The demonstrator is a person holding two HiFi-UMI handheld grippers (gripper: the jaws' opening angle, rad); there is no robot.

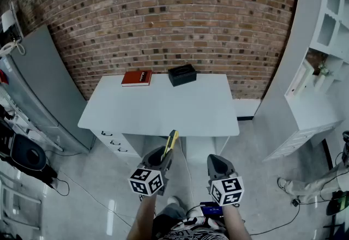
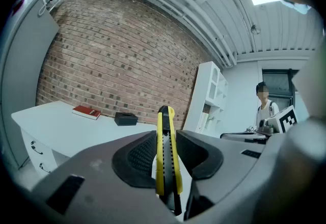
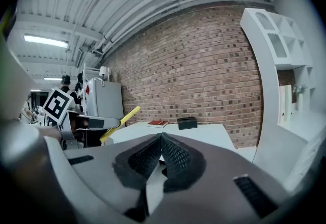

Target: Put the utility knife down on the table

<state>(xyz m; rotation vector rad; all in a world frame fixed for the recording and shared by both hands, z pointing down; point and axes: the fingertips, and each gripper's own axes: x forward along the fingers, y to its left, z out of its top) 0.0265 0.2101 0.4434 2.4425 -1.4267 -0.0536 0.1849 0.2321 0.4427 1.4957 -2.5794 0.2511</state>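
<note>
A yellow and black utility knife [image 1: 171, 142] sticks up and forward out of my left gripper [image 1: 162, 158], which is shut on it, in front of the near edge of the white table [image 1: 158, 111]. In the left gripper view the knife [image 2: 165, 154] stands upright between the dark pads. My right gripper [image 1: 217, 163] is level with the left one, to its right, shut with nothing in it; its pads [image 3: 173, 157] meet at the tips. From the right gripper view the knife [image 3: 120, 123] shows as a yellow bar at the left.
A red book [image 1: 137, 77] and a black box [image 1: 181, 75] lie at the table's far edge by the brick wall. Drawers [image 1: 115, 142] sit under the table's left. A grey cabinet [image 1: 41, 86] stands left, white shelving [image 1: 319, 70] right. A person [image 2: 264, 111] stands behind.
</note>
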